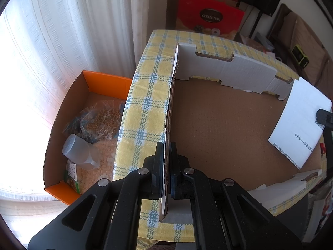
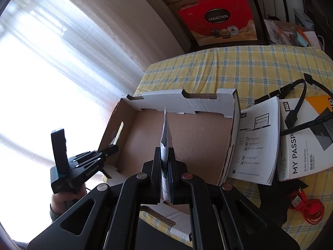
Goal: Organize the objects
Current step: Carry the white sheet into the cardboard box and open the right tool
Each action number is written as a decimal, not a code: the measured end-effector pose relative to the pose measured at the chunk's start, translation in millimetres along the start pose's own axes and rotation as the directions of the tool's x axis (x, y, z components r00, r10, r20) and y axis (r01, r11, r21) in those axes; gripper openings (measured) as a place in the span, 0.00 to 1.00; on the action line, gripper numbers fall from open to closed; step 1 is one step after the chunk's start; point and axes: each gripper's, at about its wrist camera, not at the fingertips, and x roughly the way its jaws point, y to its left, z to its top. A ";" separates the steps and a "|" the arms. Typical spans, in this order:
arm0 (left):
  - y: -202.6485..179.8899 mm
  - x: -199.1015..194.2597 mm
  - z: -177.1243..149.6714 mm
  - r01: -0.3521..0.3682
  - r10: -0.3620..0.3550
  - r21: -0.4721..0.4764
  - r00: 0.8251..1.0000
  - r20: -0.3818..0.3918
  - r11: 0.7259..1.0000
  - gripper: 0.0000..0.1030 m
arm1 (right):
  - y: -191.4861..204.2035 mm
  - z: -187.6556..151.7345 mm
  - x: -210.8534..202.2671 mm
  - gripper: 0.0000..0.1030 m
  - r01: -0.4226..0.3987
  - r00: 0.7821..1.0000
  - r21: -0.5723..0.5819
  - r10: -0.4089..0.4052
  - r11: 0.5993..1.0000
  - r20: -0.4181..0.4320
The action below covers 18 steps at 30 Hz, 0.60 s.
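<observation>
Left gripper (image 1: 165, 152) jaws clamped on side wall of shallow brown cardboard box (image 1: 218, 120); right gripper (image 2: 165, 156) jaws gripping thin white paper leaflet (image 2: 165, 137). Box best kept steadied, leaflet lowered flat onto box floor before release.

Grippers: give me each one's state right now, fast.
Left gripper: closed, fingers clamping the left wall of the cardboard box.
Right gripper: closed, fingers holding a white paper sheet above the box.

Yellow-and-blue checked tablecloth (image 2: 249, 70), brown-floored white box (image 2: 183, 102), orange cable (image 2: 312, 210)
</observation>
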 end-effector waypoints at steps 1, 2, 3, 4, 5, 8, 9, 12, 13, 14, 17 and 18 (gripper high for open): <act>-0.1 -0.1 0.0 0.000 0.000 0.000 1.000 0.000 1.000 0.04 | 1.6 -0.1 -1.2 0.04 -0.005 1.000 -0.010 0.005 1.000 -0.014; -0.3 -0.1 0.0 0.000 0.000 0.000 1.000 0.000 1.000 0.04 | 4.9 -0.6 -1.7 0.04 -0.012 0.999 -0.021 0.011 1.000 -0.031; -0.1 0.0 -0.1 -0.001 0.001 0.000 1.000 0.000 1.000 0.04 | 7.5 -0.8 -2.0 0.04 -0.019 0.999 -0.029 0.018 0.999 -0.045; -0.1 -0.1 -0.1 0.000 0.000 0.000 1.000 0.000 1.000 0.04 | 9.1 -0.8 -1.5 0.04 -0.023 0.998 -0.036 0.020 0.999 -0.059; -0.1 -0.1 -0.2 0.000 0.000 -0.001 1.000 0.000 1.000 0.04 | 9.3 -0.3 0.6 0.04 -0.018 0.997 -0.045 0.015 0.999 -0.077; -0.3 -0.1 -0.4 0.000 0.000 -0.001 1.000 0.001 1.000 0.04 | 3.8 3.4 8.7 0.04 0.028 0.995 -0.052 -0.033 0.998 -0.096; -0.3 -0.1 -0.4 0.000 0.000 -0.001 1.000 0.001 1.000 0.04 | 1.2 5.0 12.1 0.05 0.030 0.994 -0.055 -0.035 0.998 -0.104; -0.4 -0.1 -0.4 0.000 0.000 -0.001 1.000 0.001 1.000 0.04 | -0.5 10.5 18.8 0.10 0.120 0.987 -0.100 -0.129 0.988 -0.092; -0.8 -0.2 -0.5 -0.001 0.001 0.000 1.000 0.001 1.000 0.04 | -0.7 13.2 19.7 0.13 0.166 0.982 -0.118 -0.175 0.979 -0.075; -0.3 -0.1 -0.5 -0.001 0.001 0.000 1.000 0.001 1.000 0.04 | -0.1 15.4 20.2 0.16 0.205 0.975 -0.136 -0.214 0.969 -0.055; 0.3 -0.4 -0.6 -0.001 0.001 0.002 1.000 0.001 1.000 0.04 | -0.8 21.4 20.4 0.24 0.241 0.969 -0.163 -0.247 0.957 -0.017; 0.2 -0.5 -0.6 -0.001 0.001 0.001 1.000 0.001 1.000 0.04 | -1.7 23.3 20.1 0.28 0.242 0.969 -0.169 -0.247 0.955 -0.008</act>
